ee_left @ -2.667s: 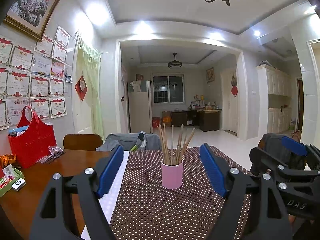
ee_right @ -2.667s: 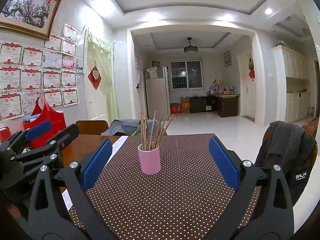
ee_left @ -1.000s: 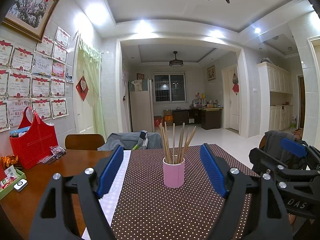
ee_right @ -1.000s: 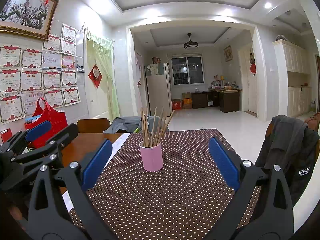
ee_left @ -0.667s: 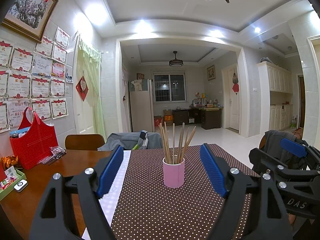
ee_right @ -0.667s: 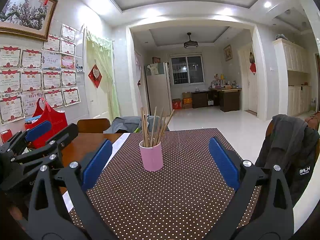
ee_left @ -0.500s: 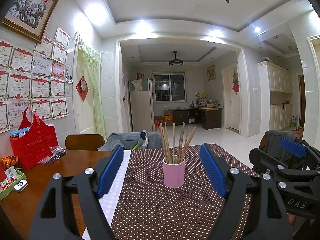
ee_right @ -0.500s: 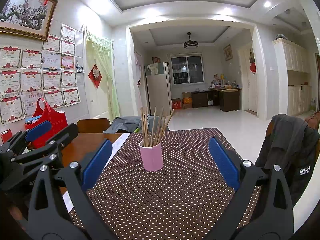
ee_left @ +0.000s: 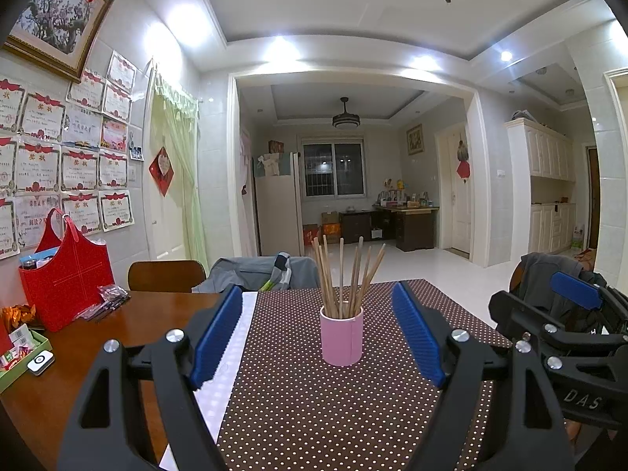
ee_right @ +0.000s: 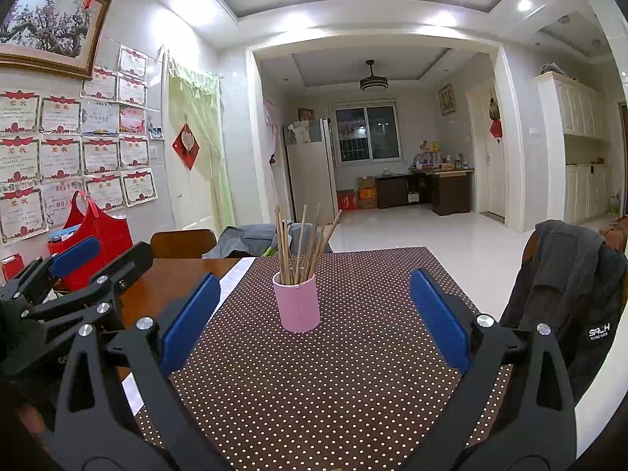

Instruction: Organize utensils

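A pink cup [ee_left: 340, 339] stands upright on the brown dotted table mat [ee_left: 314, 404], holding several wooden chopsticks [ee_left: 345, 274]. It also shows in the right wrist view [ee_right: 297, 303] with the chopsticks [ee_right: 302, 241]. My left gripper [ee_left: 318, 331] is open and empty, short of the cup, which sits between its blue pads. My right gripper [ee_right: 312, 314] is open and empty, also short of the cup. Each gripper shows at the edge of the other's view.
A red bag [ee_left: 64, 280] and a green tray [ee_left: 19, 353] sit on the wooden table [ee_left: 55, 384] at left. A chair [ee_left: 167, 274] stands at the far side. A dark jacket [ee_right: 569, 286] hangs on a chair at right.
Both views have tilted up slightly since 2.7 s ago; over the last second nothing has visibly changed. Both grippers stay open.
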Available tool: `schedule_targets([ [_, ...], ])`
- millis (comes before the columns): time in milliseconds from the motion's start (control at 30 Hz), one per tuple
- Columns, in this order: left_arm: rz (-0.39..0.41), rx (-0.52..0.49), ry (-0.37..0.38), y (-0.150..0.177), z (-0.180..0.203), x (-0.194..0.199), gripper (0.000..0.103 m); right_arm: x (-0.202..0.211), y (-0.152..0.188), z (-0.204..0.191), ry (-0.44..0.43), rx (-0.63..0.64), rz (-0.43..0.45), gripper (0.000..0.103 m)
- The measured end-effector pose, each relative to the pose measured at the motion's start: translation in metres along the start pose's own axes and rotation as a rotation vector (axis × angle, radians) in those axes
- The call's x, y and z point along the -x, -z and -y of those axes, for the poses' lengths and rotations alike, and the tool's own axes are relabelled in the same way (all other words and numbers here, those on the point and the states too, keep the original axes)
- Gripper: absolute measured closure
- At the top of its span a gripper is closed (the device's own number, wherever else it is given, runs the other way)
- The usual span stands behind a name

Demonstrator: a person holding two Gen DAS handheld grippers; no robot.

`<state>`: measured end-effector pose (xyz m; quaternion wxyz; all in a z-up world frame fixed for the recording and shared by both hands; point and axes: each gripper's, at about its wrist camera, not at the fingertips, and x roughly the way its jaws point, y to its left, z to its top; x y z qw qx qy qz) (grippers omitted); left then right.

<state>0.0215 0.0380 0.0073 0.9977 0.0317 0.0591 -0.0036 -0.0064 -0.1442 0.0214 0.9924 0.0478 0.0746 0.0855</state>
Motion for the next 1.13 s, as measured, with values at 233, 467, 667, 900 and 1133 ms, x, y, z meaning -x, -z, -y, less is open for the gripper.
schedule_targets([
  [233,-0.003,-0.001,0.001,0.002,-0.002,0.0,0.025,0.006,0.005,-0.011,0.0,-0.005,-0.004,0.008],
  [467,-0.007,-0.003,0.0,0.005,-0.005,0.0,0.025,0.006,0.007,-0.014,0.001,-0.009,-0.011,0.008],
  [667,-0.019,-0.003,0.0,0.009,-0.007,-0.003,0.025,0.008,0.011,-0.024,0.004,-0.011,-0.019,0.008],
  [900,-0.057,0.006,0.008,0.02,-0.02,-0.013,0.025,0.01,0.024,-0.053,0.011,-0.014,-0.049,0.008],
  [1133,-0.137,0.001,0.037,0.03,-0.023,-0.044,0.025,0.004,0.046,-0.09,0.05,0.018,-0.117,0.008],
])
